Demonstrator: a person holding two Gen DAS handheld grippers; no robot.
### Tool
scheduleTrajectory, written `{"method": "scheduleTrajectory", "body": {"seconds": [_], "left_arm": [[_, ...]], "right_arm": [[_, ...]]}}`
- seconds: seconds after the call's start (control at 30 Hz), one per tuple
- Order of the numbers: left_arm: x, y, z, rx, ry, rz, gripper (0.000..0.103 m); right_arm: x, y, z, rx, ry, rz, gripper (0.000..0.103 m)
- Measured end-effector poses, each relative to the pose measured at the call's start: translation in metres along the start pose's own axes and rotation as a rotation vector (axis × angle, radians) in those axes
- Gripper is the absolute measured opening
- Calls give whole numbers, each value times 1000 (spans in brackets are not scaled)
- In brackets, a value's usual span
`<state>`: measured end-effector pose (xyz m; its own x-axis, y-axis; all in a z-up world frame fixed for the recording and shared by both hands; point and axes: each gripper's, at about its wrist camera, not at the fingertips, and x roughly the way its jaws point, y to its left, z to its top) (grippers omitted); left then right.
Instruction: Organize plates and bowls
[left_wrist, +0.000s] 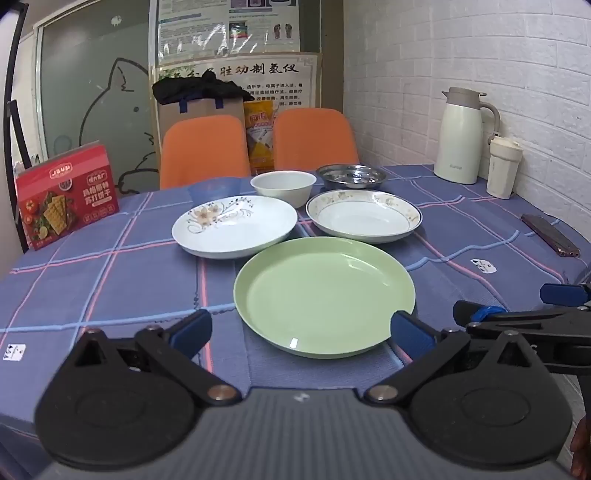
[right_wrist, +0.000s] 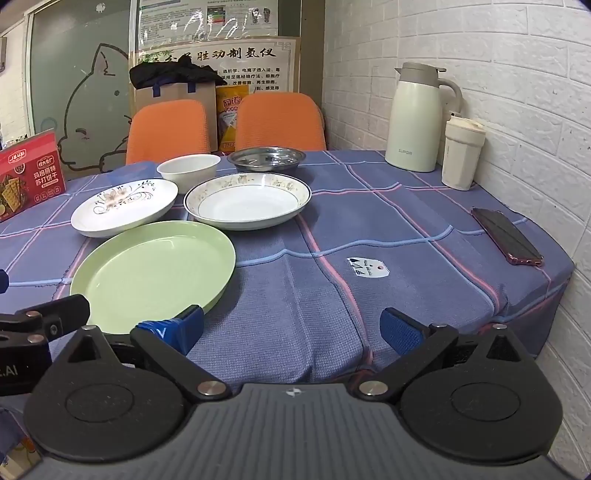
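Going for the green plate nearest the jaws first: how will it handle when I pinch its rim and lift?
The green plate looks like matte plastic, so probably light and not fragile. Its glossy inside may be slippery under the pads. It lies flat on the tablecloth with a low rim, so a push would likely slide it or bunch the cloth rather than tip it.

— Any open room on the worktop (right_wrist: 369, 221)?
— Centre to lower right of the right view, bare cloth. A phone (right_wrist: 506, 236) lies at far right.
— The left?
— Crowded: green plate (right_wrist: 147, 269), two white plates, bowl (right_wrist: 188, 170), tray (right_wrist: 266, 157) behind.
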<state>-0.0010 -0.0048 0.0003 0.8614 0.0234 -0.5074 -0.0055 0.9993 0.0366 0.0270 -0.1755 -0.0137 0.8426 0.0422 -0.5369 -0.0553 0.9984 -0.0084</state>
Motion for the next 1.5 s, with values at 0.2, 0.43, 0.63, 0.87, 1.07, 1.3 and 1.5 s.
{"method": "scheduleTrajectory", "body": {"seconds": [0.2, 0.43, 0.63, 0.87, 1.07, 1.3, 1.5], "left_arm": [[1, 6, 1, -3, 3, -27, 103], [1, 7, 1, -9, 6, -26, 103], [1, 8, 0, -10, 8, -28, 103], [3, 8, 0, -18, 18, -29, 103], [2, 9, 0, -19, 16, -30, 103], [2, 10, -1, -23, 18, -31, 103], [2, 10, -1, -26, 21, -35, 103]], "right_arm": [[-3, -2, 1, -15, 1, -6, 90], [1, 4, -1, -22, 3, -12, 90], [2, 5, -1, -27, 4, -11, 90], [1, 7, -2, -28, 4, -9, 90], [1, 8, -2, -33, 4, -7, 90], [0, 11, -2, -40, 7, -3, 90], [0, 11, -2, -42, 7, -1, 90]]}}
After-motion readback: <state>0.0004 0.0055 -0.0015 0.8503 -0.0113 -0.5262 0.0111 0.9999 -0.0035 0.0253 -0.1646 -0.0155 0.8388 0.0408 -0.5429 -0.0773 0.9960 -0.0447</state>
